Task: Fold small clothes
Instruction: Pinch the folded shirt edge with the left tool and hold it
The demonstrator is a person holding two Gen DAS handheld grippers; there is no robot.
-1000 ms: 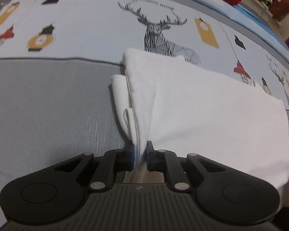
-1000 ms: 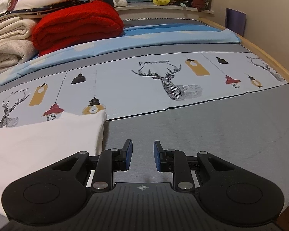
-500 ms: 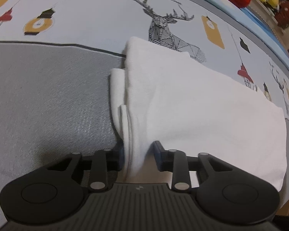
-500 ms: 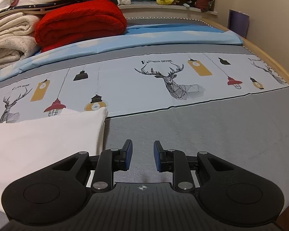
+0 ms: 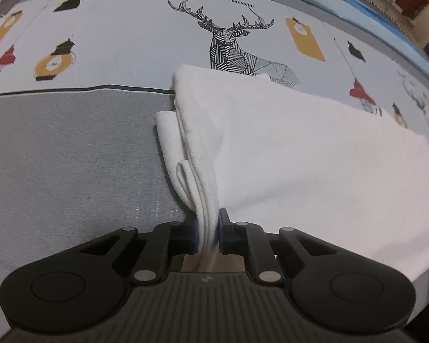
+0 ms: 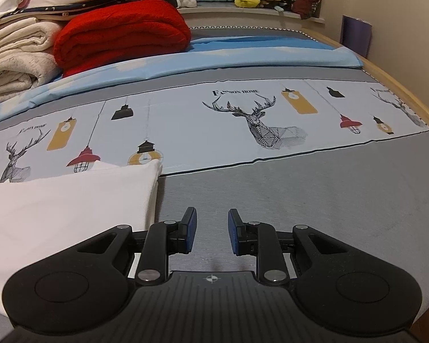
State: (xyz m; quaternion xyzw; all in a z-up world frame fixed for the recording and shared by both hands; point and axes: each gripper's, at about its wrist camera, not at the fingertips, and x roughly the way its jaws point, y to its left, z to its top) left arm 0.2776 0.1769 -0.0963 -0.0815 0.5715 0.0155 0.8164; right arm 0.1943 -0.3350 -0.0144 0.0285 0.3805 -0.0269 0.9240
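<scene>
Left wrist view: the left gripper (image 5: 208, 235), its jaws just closing, pinches the bunched edge of the white cloth (image 5: 300, 157) lying on the bed (image 5: 71, 157). Beside that cloth (image 6: 65, 200), the right gripper (image 6: 211, 234) is parted and empty.

Left gripper (image 5: 208, 234) jaws just closed — pinching white garment (image 5: 286, 154) edge.
</scene>
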